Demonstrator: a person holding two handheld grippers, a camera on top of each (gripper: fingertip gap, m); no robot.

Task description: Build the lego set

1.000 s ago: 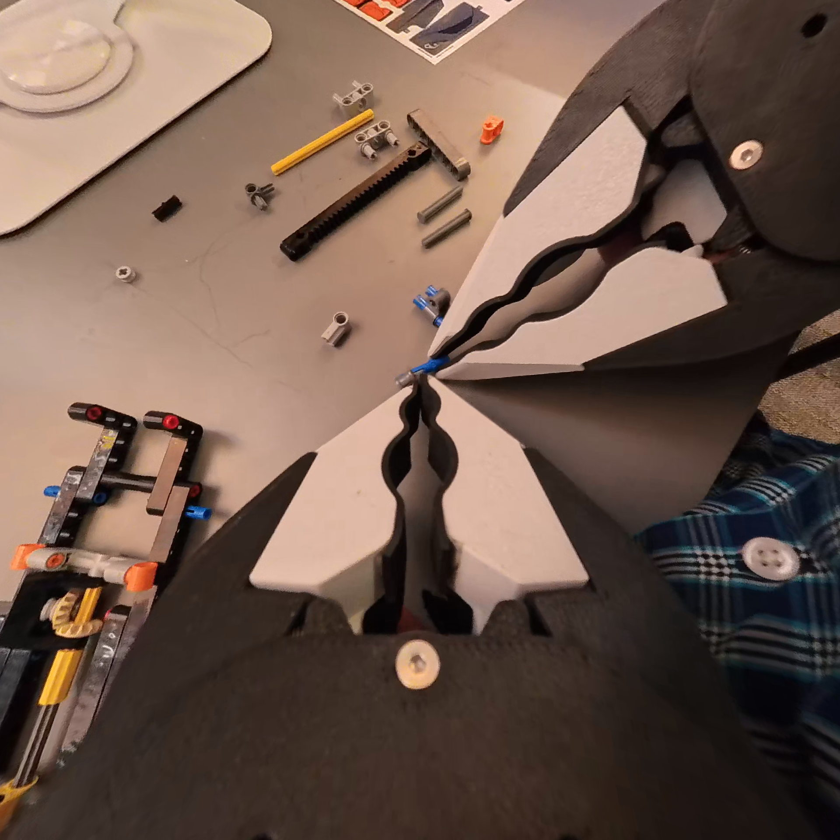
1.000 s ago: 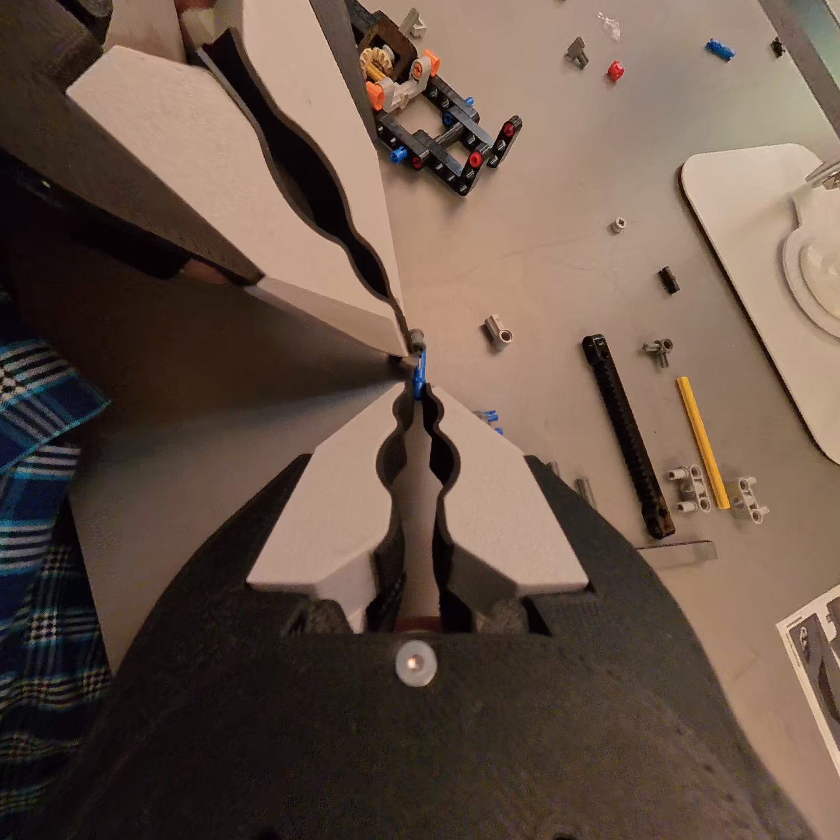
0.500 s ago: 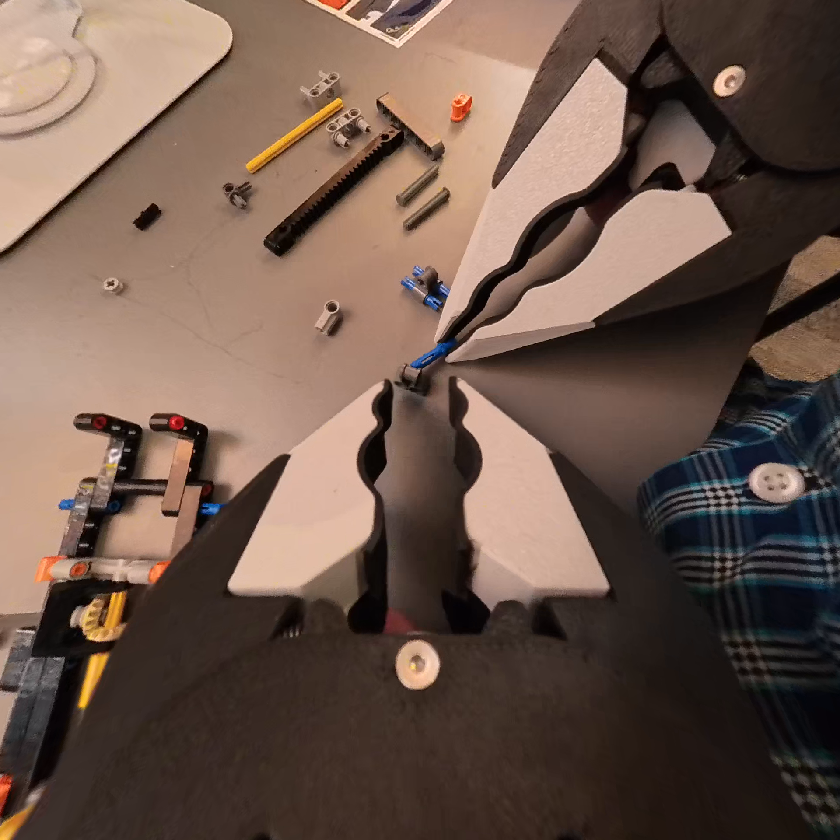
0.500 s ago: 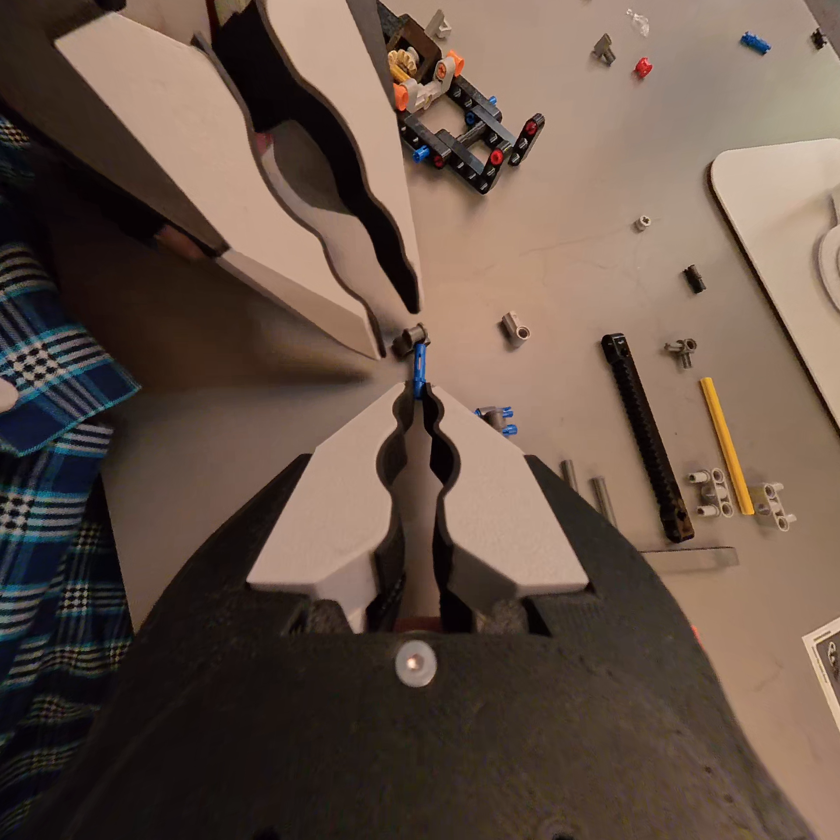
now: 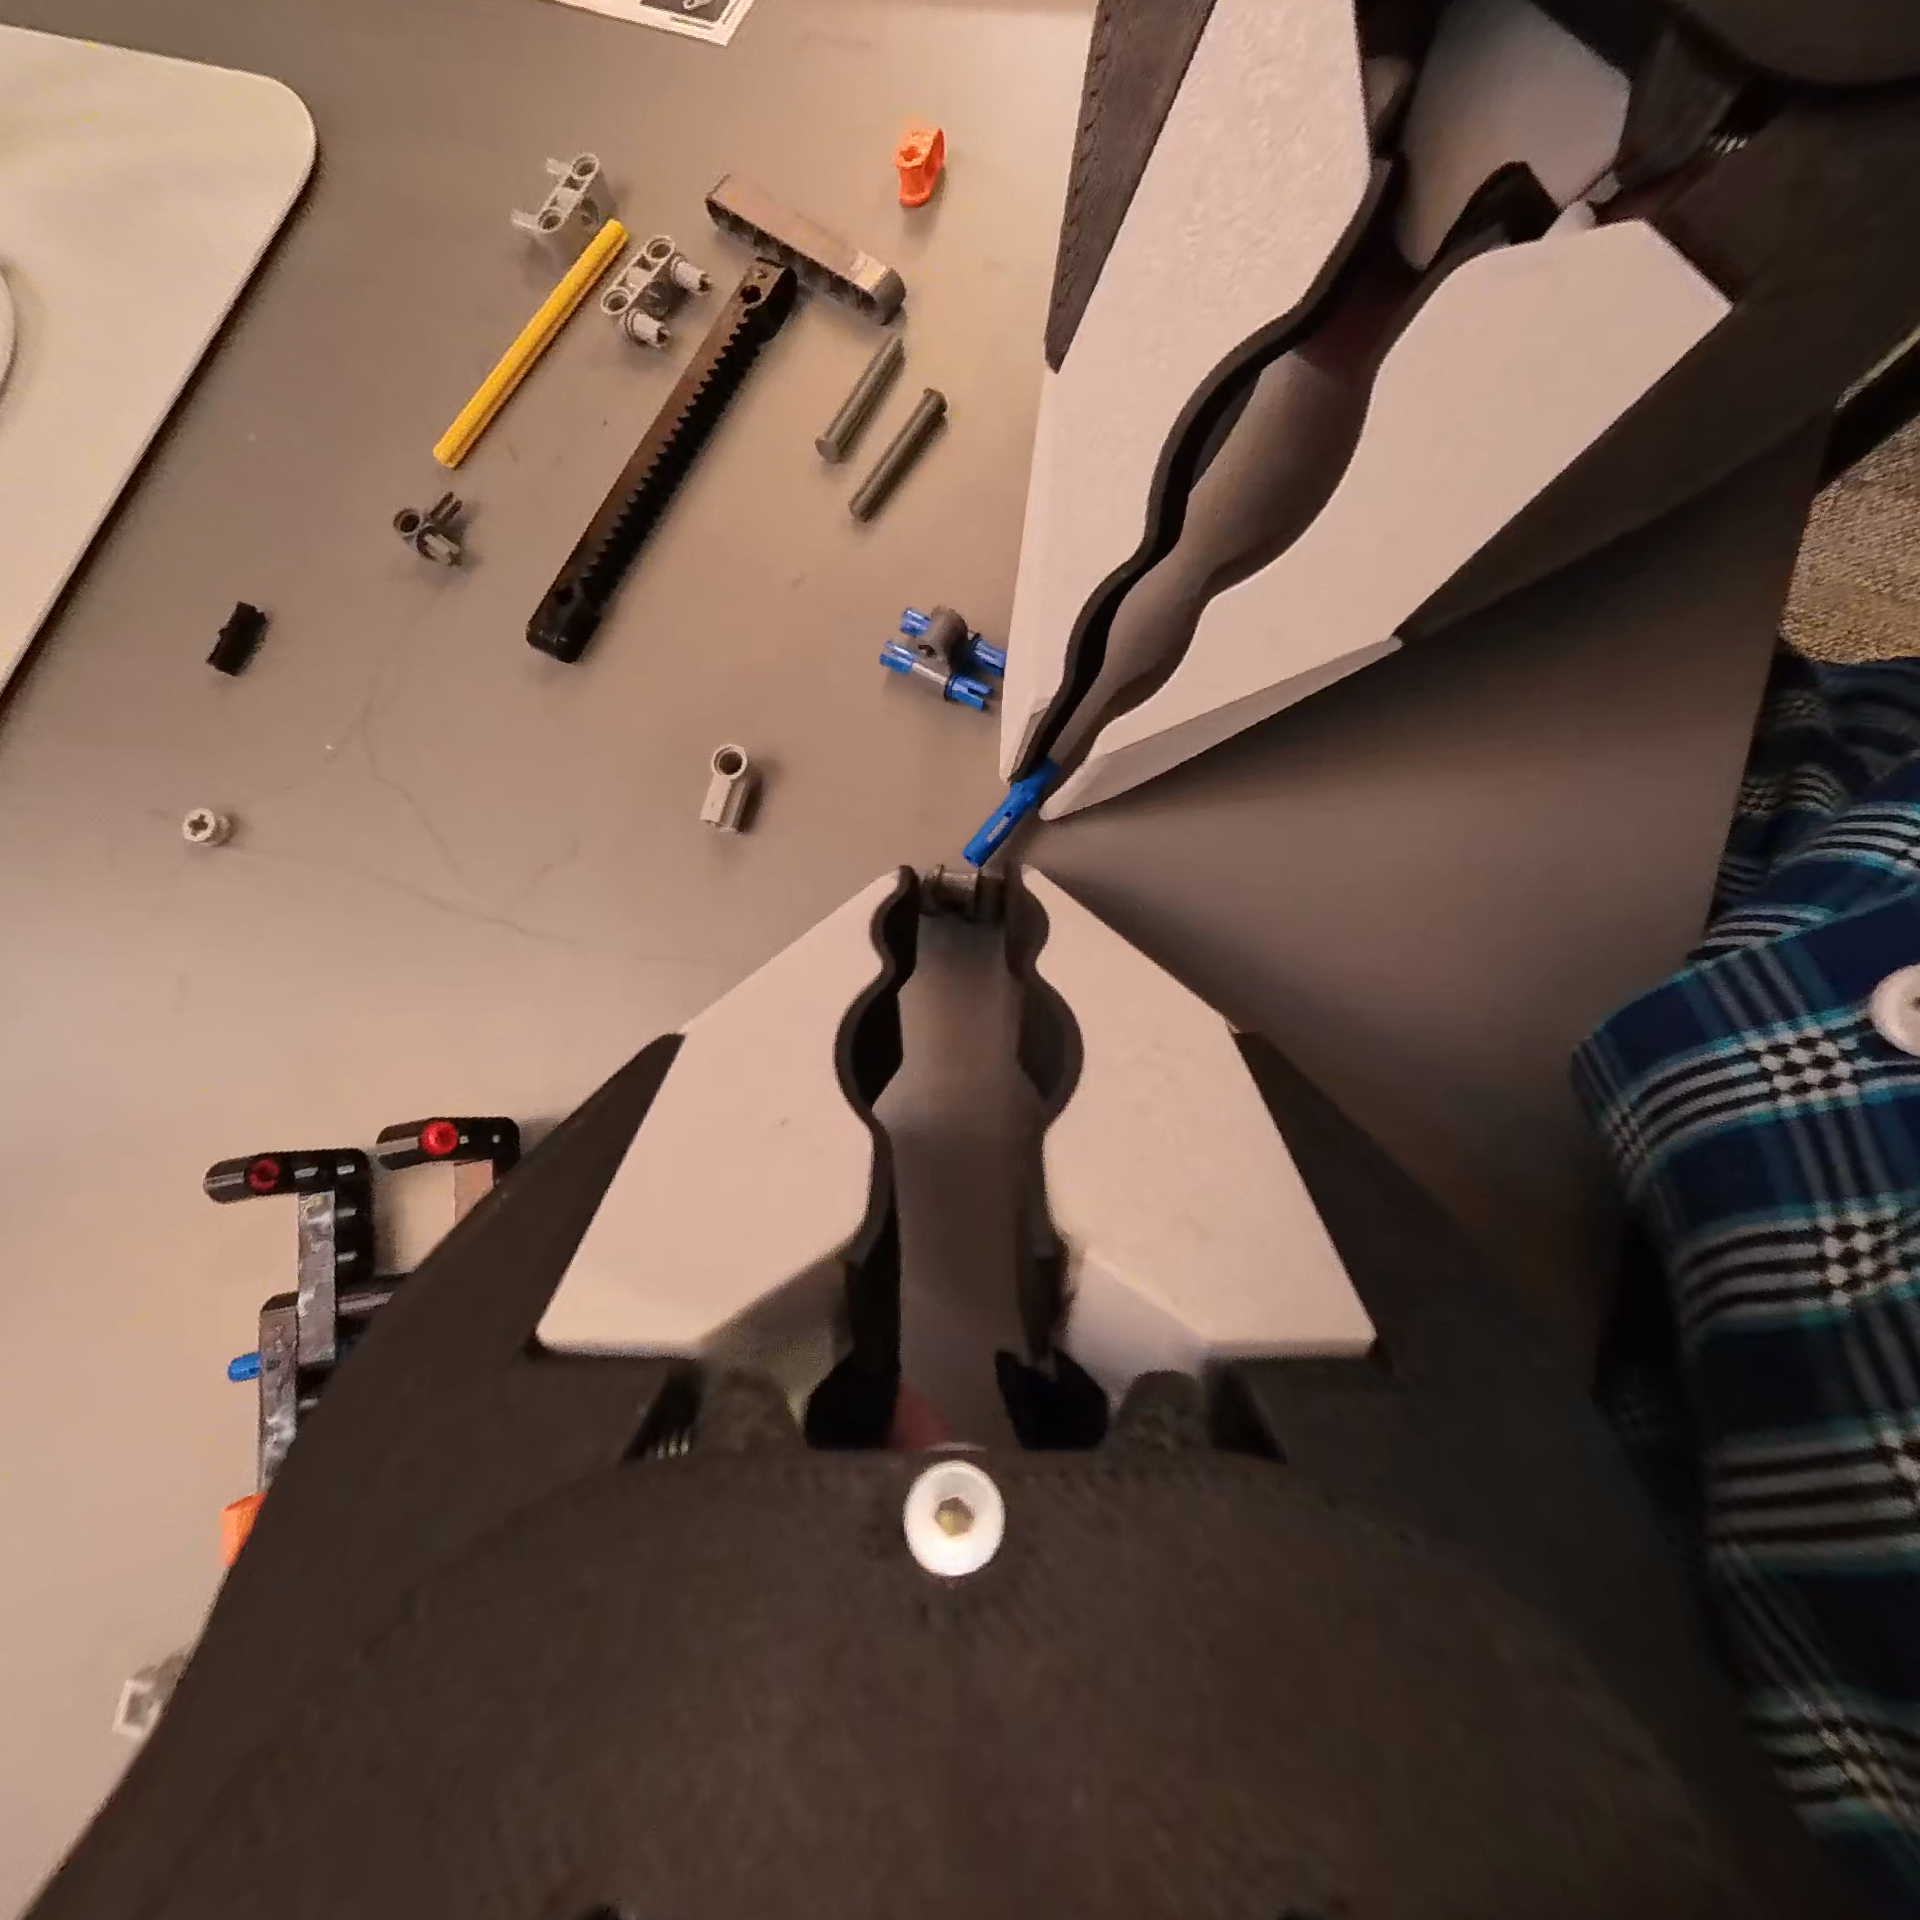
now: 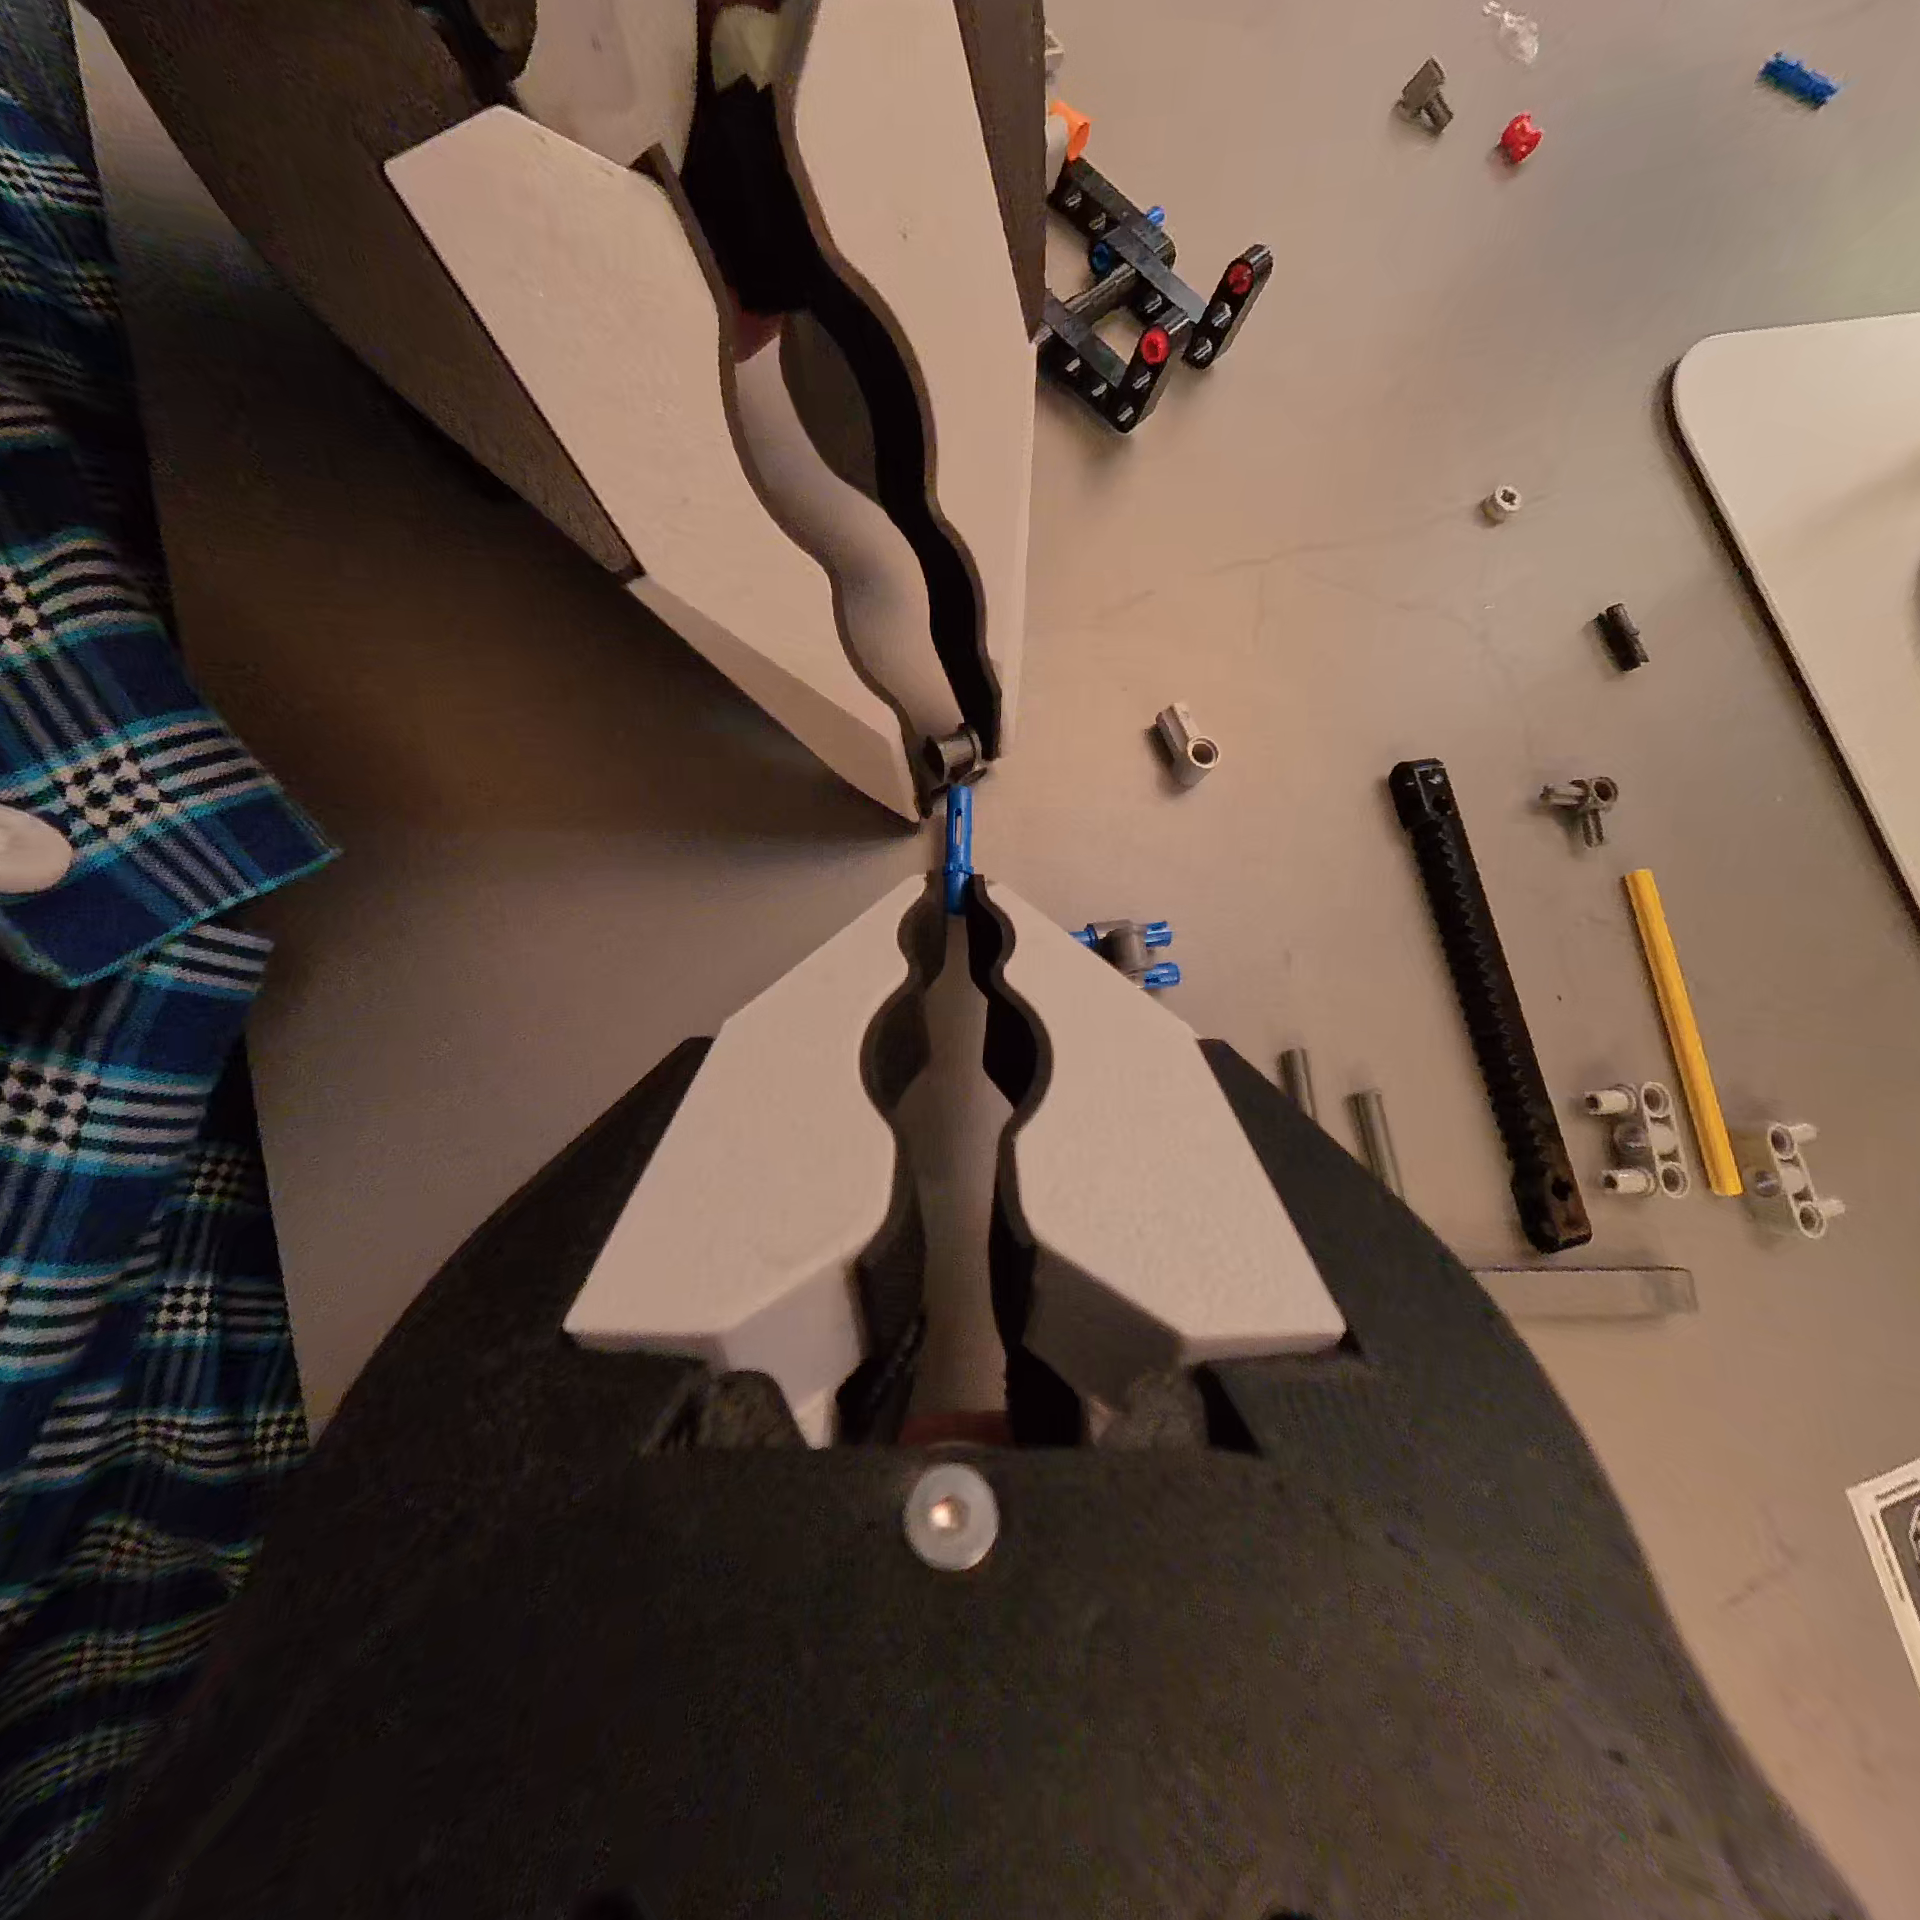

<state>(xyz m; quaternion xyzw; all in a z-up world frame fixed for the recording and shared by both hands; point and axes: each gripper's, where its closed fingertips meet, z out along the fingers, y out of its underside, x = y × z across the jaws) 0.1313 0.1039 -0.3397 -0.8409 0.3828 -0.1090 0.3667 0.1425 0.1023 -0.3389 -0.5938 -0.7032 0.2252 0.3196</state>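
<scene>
Left claw [image 5: 961, 891] is seen clenched on a small dark grey connector [image 5: 958, 891] above the counter [image 5: 416, 935] — the blue pin [image 5: 1003, 823] just beside it is gripped by the other claw. From the right wrist view, the right claw [image 6: 958, 891] is clenched on that pin, its tip touching the connector.

We've got a small blue pin [image 6: 957, 844] pinched at its tail, its free end touching a dark grey connector [image 6: 954, 755]. Both sit above the table [image 6: 1299, 582].
</scene>
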